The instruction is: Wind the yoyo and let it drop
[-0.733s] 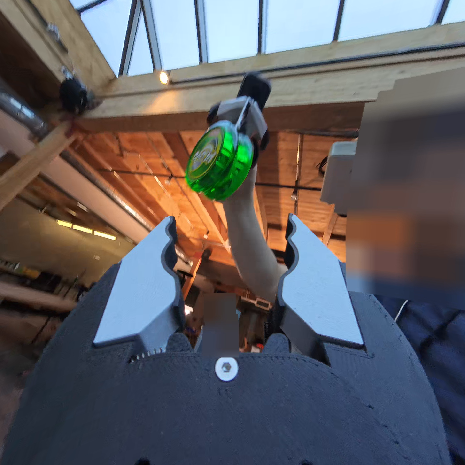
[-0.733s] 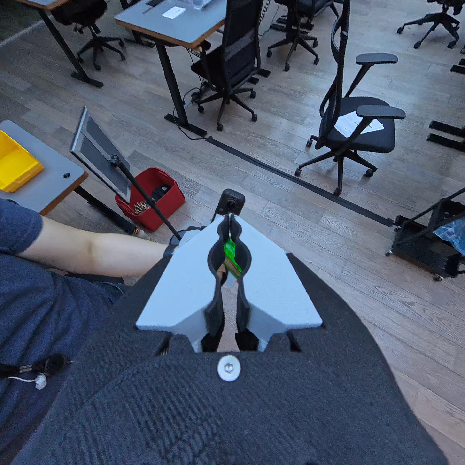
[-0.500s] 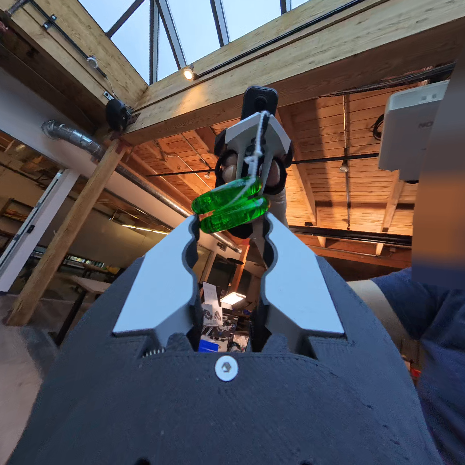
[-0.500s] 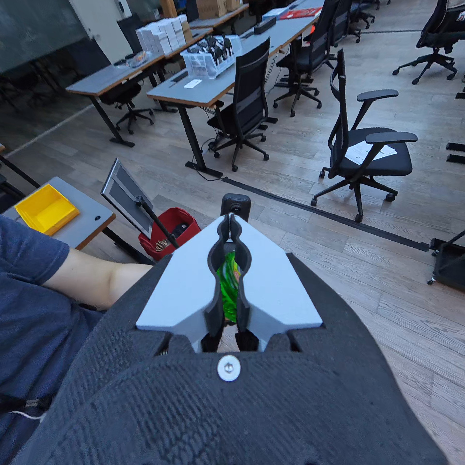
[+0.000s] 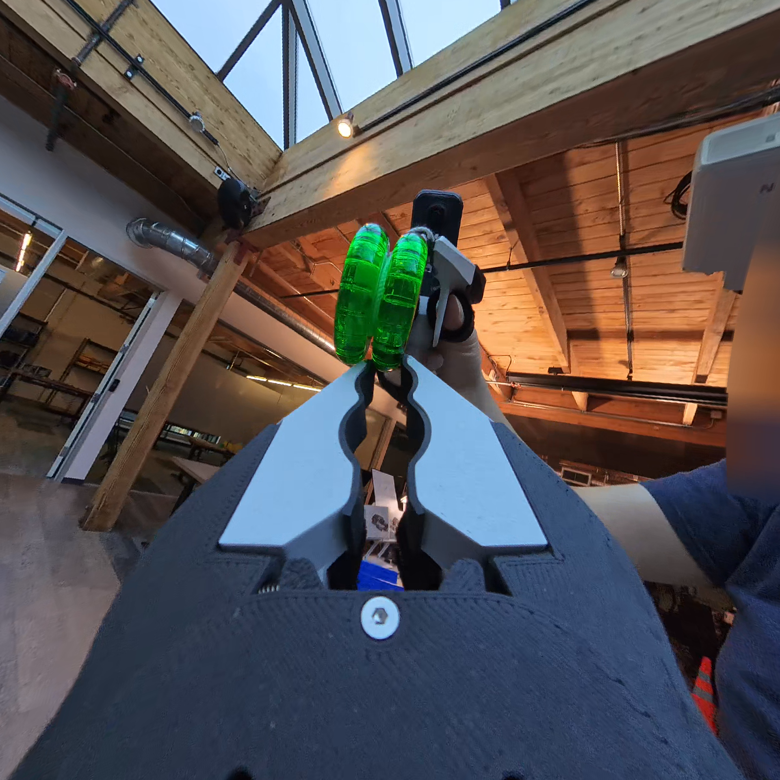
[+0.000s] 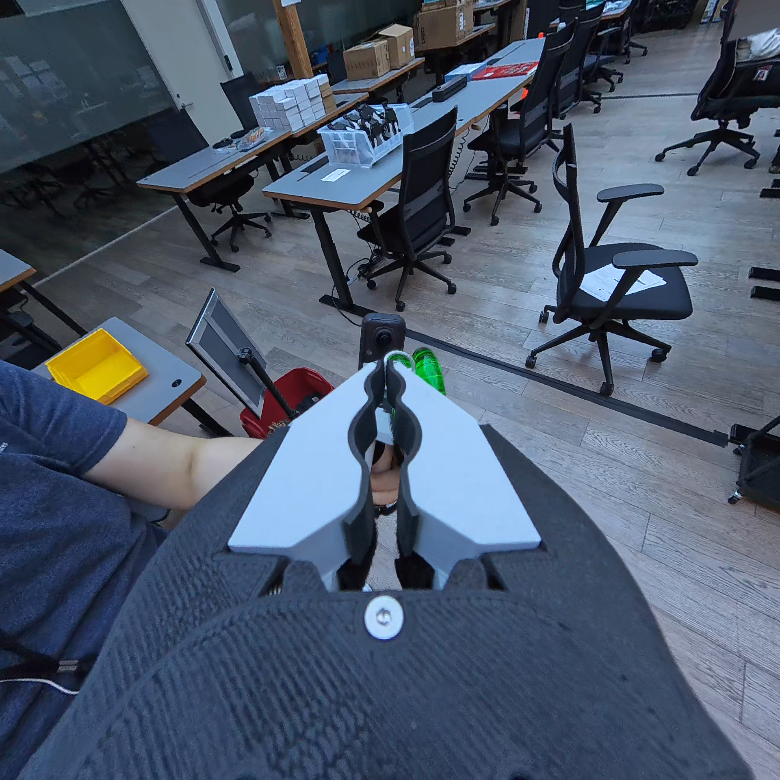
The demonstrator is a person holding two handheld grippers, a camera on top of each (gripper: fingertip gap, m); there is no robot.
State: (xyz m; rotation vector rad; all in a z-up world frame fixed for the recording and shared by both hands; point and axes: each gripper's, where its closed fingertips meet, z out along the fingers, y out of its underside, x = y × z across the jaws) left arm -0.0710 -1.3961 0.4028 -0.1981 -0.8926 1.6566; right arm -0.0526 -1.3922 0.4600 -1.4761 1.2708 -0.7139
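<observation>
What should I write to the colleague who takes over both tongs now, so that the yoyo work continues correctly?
Left tongs: nearly shut, tips at the lower rim of the green yoyo; whether they grip it is not certain.
Right tongs: shut on the white string, right above the yoyo.
Done: the yoyo seems wound, as it sits close against the right tongs.
Left: free the yoyo from the left tongs and let it drop on the string.

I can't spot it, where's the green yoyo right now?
In the left wrist view the green yoyo stands on edge at the tips of the left tongs, up under the wooden ceiling beam, with the right tongs beside it.
</observation>
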